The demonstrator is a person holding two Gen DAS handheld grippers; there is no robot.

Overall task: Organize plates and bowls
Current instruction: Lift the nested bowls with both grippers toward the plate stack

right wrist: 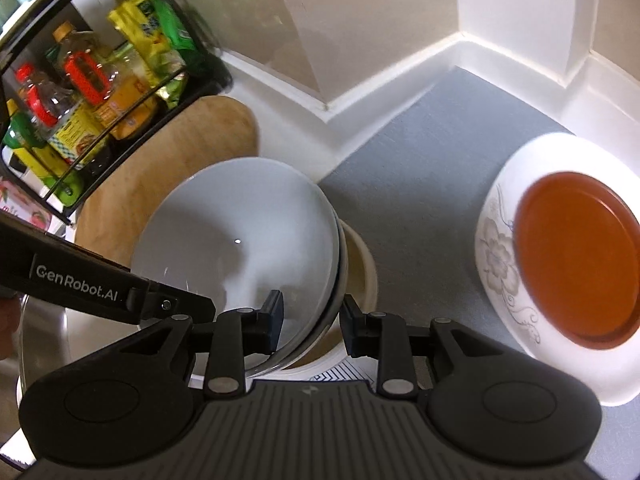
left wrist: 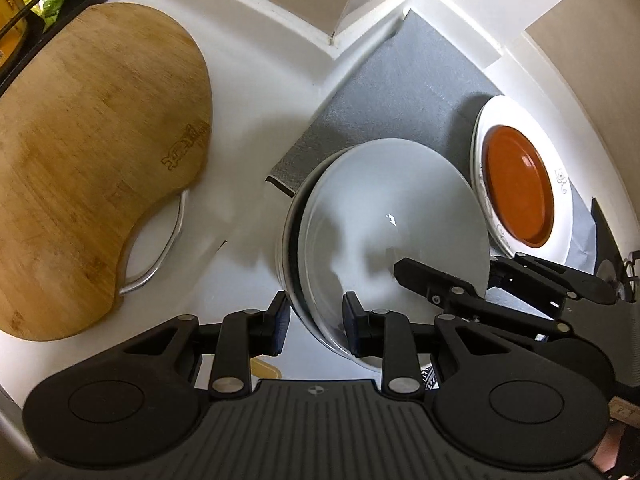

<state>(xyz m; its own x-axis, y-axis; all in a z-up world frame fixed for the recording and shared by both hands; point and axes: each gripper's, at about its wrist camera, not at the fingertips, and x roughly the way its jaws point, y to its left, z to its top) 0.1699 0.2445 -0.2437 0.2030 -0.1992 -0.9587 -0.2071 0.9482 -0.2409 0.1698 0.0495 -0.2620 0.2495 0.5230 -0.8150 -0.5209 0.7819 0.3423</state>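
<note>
A stack of white bowls (left wrist: 392,216) is held tilted between both grippers above the white counter; it also shows in the right wrist view (right wrist: 240,248). My left gripper (left wrist: 316,326) straddles the near rim of the stack, one finger on each side of it. My right gripper (right wrist: 310,320) straddles the opposite rim the same way. A white flowered plate (right wrist: 504,264) with an orange-brown plate (right wrist: 580,256) on it lies on a grey mat (right wrist: 416,168) to the right; both show in the left wrist view (left wrist: 516,184).
A bamboo cutting board (left wrist: 92,160) lies on the counter to the left. A black wire rack (right wrist: 80,92) with bottles and packets stands behind it. A cream container (right wrist: 360,272) sits under the bowls. The wall corner (left wrist: 332,40) rises behind.
</note>
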